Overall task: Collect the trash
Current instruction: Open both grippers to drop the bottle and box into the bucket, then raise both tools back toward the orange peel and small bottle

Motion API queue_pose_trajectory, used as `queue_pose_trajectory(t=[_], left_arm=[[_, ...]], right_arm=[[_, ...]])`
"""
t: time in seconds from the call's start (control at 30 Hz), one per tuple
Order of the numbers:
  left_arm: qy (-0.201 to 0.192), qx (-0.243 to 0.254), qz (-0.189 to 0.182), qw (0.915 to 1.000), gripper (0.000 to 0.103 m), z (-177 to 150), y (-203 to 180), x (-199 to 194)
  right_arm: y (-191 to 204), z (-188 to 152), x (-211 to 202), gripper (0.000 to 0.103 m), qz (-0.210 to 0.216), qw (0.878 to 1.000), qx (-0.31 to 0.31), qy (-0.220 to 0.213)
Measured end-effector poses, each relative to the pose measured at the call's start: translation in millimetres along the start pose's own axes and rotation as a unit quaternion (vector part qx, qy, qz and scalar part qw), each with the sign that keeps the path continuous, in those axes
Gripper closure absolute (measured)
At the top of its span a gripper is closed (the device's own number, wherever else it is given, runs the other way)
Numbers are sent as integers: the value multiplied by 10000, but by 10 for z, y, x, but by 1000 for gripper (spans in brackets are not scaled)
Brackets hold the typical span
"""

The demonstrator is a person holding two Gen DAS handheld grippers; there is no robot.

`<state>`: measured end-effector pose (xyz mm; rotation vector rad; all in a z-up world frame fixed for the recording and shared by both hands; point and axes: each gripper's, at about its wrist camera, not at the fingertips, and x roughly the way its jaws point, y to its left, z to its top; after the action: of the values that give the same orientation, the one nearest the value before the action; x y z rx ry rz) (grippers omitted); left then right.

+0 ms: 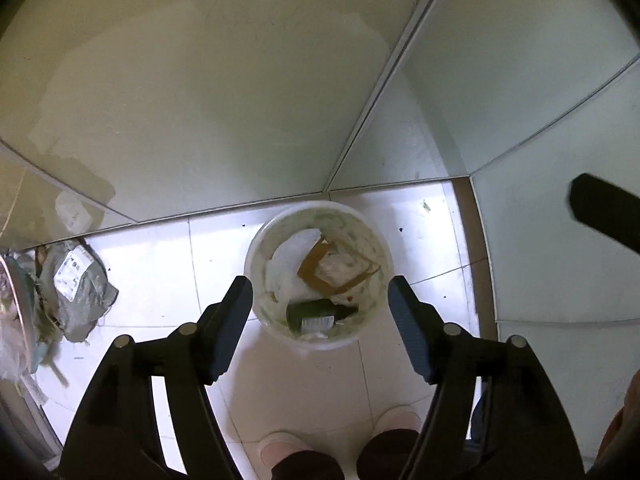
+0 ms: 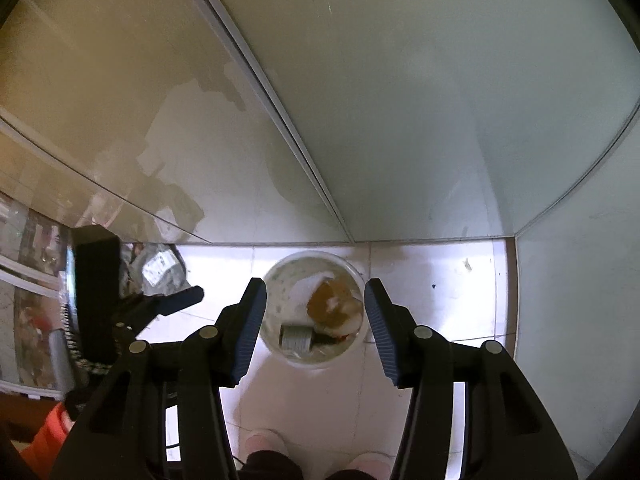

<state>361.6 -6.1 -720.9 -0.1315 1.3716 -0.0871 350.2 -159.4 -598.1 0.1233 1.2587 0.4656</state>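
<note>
A white round trash bucket [image 1: 256, 248] stands on the tiled floor by the wall corner. It holds white paper [image 1: 294, 250], a piece of brown cardboard [image 1: 340, 270] and a dark bottle [image 1: 316, 314]. It also shows in the right wrist view [image 2: 272, 280]. My left gripper [image 1: 320, 294] is open and empty, high above the bucket. My right gripper [image 2: 314, 294] is open and empty, also above the bucket. The left gripper [image 2: 180, 300] shows at the left of the right wrist view.
A crumpled grey mailer bag [image 1: 80, 288] with a white label lies on the floor left of the bucket, next to a clutter of plastic [image 1: 16, 312]. Glass walls [image 1: 200, 100] meet in a corner behind the bucket. The person's pink slippers [image 1: 280, 448] stand below.
</note>
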Motion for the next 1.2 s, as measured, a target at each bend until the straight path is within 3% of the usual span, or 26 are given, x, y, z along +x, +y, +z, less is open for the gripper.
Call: queue_pose_trajectory(t=[0.13, 0.3, 0.53, 0.73, 0.9, 1.0, 1.2], left_arm=[[-51, -253, 22, 9997, 34, 10, 69, -362], [-279, -502, 67, 9983, 34, 73, 126, -1237], [-867, -597, 127, 9944, 34, 230, 80, -2911], [-1555, -527, 125, 9864, 34, 306, 36, -4230], [-2240, -344, 73, 9739, 34, 316, 57, -5299], [-2766, -193, 31, 9608, 34, 293, 86, -5917], [-3424, -176, 151, 9393, 34, 315, 117, -6644]], right_arm=[[119, 85, -300, 55, -43, 10000, -15, -9], [397, 265, -973, 55, -43, 10000, -37, -48], [872, 527, -2149, 56, -10, 9994, -110, -323], [1398, 704, -3317, 55, -146, 9952, -253, -936], [1721, 760, -4081, 55, -201, 9871, -380, -1539], [1970, 803, -4438, 55, -295, 9799, -491, -1911], [2257, 815, -4887, 50, -453, 9624, -618, -2607]])
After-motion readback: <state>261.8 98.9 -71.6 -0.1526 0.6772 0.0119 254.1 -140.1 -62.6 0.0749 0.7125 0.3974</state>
